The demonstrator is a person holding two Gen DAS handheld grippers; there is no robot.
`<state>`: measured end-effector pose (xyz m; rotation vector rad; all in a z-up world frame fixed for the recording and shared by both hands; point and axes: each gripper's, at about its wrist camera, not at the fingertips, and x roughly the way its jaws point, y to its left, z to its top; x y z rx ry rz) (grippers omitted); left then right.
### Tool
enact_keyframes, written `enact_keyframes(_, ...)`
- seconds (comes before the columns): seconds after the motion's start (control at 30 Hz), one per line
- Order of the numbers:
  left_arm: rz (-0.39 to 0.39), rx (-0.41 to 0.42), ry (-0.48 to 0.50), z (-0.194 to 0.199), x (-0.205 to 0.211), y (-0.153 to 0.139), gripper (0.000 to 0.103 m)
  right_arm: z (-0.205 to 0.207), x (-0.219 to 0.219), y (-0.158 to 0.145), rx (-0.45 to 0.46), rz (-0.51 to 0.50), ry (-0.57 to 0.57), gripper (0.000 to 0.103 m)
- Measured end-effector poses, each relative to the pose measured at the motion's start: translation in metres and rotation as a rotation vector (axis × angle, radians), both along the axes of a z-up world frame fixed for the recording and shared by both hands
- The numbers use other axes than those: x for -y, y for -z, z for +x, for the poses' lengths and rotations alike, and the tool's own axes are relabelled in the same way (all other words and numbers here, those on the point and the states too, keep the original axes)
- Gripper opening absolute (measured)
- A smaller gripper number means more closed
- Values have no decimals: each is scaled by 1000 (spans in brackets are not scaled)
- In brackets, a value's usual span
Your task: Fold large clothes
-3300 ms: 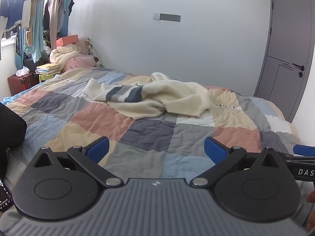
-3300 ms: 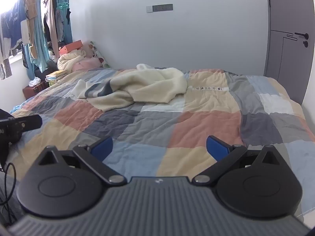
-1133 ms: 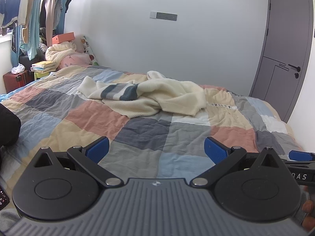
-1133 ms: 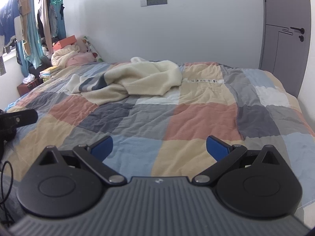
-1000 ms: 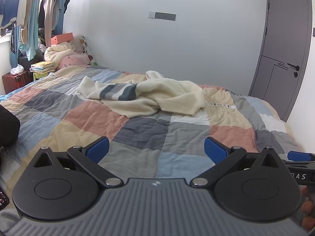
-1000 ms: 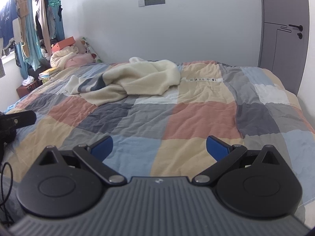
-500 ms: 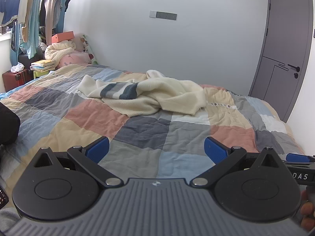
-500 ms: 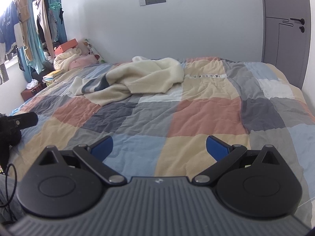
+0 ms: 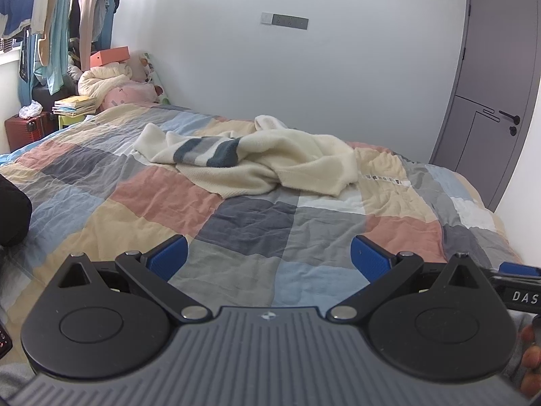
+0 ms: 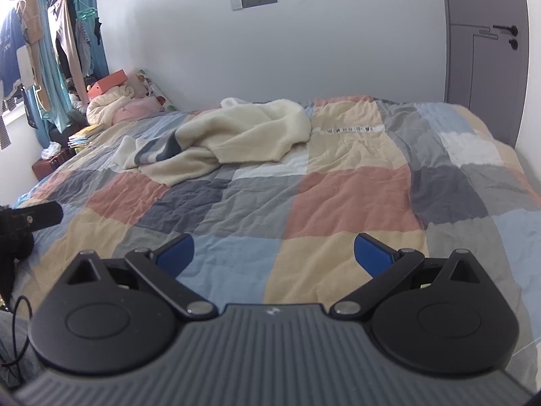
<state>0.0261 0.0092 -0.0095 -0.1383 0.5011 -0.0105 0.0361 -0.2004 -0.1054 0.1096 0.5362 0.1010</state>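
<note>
A cream sweater (image 9: 270, 165) with grey and dark blue stripes on one sleeve lies crumpled on the far half of the bed; the right wrist view shows the same sweater (image 10: 236, 132) up and to the left. My left gripper (image 9: 268, 258) hangs open above the near patches of the quilt, well short of the sweater. Over the bed's near middle, my right gripper (image 10: 274, 252) is open too, with nothing between its blue pads. The right gripper's tip shows at the right edge of the left wrist view.
A patchwork quilt (image 9: 257, 223) covers the bed. Pillows, a rolled blanket and an orange box (image 9: 110, 55) pile up at the far left corner, with hanging clothes (image 9: 61, 17) beyond. A grey door (image 9: 490, 101) stands at the right; the white wall runs behind the bed.
Both views have shifted slightly toward the bed and the sweater sits a little nearer. Both grippers have stayed open and nothing was touched.
</note>
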Motion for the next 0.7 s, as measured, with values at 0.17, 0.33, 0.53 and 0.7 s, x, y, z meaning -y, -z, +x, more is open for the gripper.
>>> enact_keyframes(0.17, 1, -10, -6, 27, -5, 2, 103, 22, -2, -2, 21, 12, -26, 103)
enact_keyframes(0.33, 12, 5, 1, 68, -12, 4, 103, 58, 2, 0, 28, 87, -63, 103)
enact_keyframes(0.53, 55, 4, 29, 128, -19, 7, 103, 109, 1, -1, 79, 39, -77, 103)
enact_keyframes(0.7, 51, 0, 32, 186, -28, 13, 103, 158, 3, -2, 110, 27, -106, 103)
